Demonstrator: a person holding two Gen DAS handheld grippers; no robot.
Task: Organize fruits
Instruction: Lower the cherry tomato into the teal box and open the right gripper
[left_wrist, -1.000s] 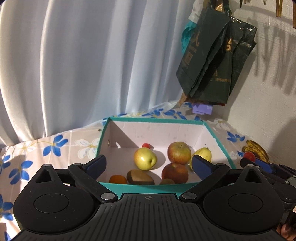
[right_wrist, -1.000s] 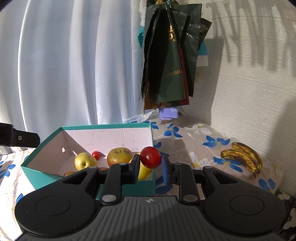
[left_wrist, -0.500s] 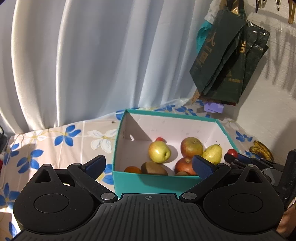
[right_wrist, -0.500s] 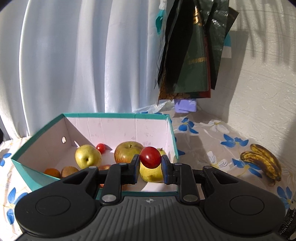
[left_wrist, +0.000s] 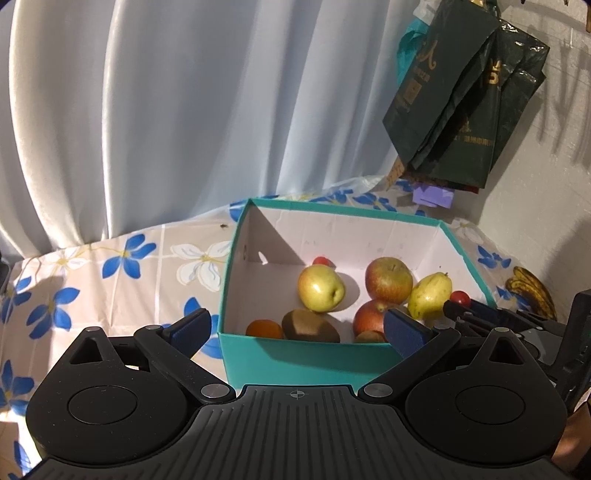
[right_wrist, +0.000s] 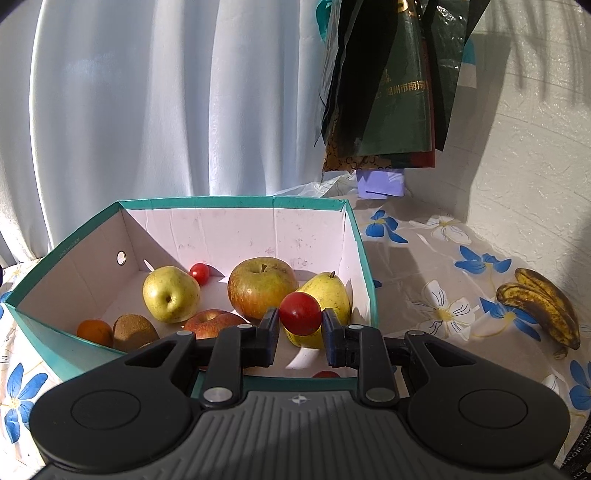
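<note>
My right gripper (right_wrist: 300, 325) is shut on a red cherry tomato (right_wrist: 300, 313) and holds it over the near right part of the teal box (right_wrist: 207, 201). The box holds a yellow apple (right_wrist: 170, 294), a red-green apple (right_wrist: 261, 287), a pear (right_wrist: 325, 295), a red apple (right_wrist: 210, 322), a kiwi (right_wrist: 133, 331), an orange fruit (right_wrist: 94, 331) and another cherry tomato (right_wrist: 199, 272). My left gripper (left_wrist: 295, 326) is open and empty in front of the box (left_wrist: 306, 357). The held tomato (left_wrist: 460, 296) also shows in the left wrist view.
Spotted bananas (right_wrist: 543, 306) lie on the flowered tablecloth (right_wrist: 424, 266) right of the box. Dark green bags (right_wrist: 388, 85) hang on the wall behind. A white curtain (right_wrist: 147, 110) backs the table. A purple packet (right_wrist: 380, 182) sits below the bags.
My right gripper has carried the tomato forward and left, from beside the box to over its inside. My left gripper has pulled back and left from the box.
</note>
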